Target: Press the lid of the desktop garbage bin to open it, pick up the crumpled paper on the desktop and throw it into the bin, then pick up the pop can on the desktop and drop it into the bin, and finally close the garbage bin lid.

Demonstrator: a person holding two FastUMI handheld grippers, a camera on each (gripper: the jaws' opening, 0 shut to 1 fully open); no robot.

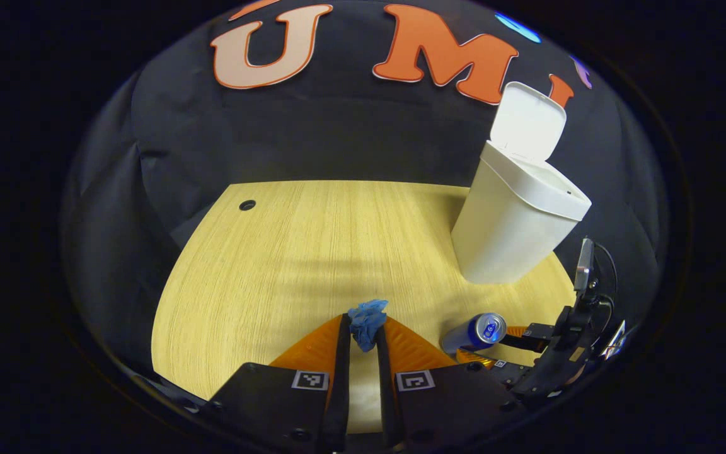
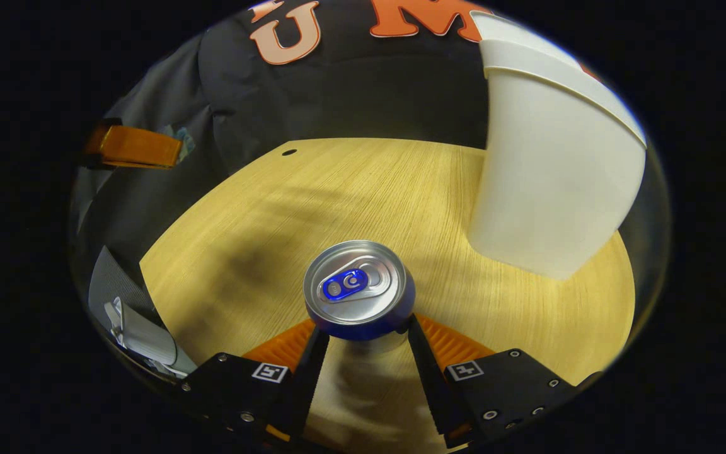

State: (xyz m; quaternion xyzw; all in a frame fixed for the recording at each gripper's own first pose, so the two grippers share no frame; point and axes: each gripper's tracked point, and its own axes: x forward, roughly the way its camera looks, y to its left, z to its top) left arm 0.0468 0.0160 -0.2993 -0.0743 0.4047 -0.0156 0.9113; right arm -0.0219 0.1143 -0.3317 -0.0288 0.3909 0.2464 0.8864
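A white desktop bin (image 1: 514,221) stands at the table's far right with its lid (image 1: 527,120) flipped up. My left gripper (image 1: 366,328) is shut on the blue crumpled paper (image 1: 368,318), held above the wooden table (image 1: 275,252). To its right, a blue pop can (image 1: 476,331) sits between the fingers of my right gripper (image 1: 486,345). In the right gripper view the can (image 2: 357,290) points its silver top at the camera, with the right gripper (image 2: 366,328) shut on its sides. The bin (image 2: 552,176) rises close on the right. One finger (image 2: 130,146) of the left gripper shows at far left.
A small round hole (image 1: 247,205) marks the table's far left corner, also visible as the hole (image 2: 288,152). Black cloth walls surround the table. Something grey and white (image 2: 136,328) lies past the table's left edge; I cannot tell what it is.
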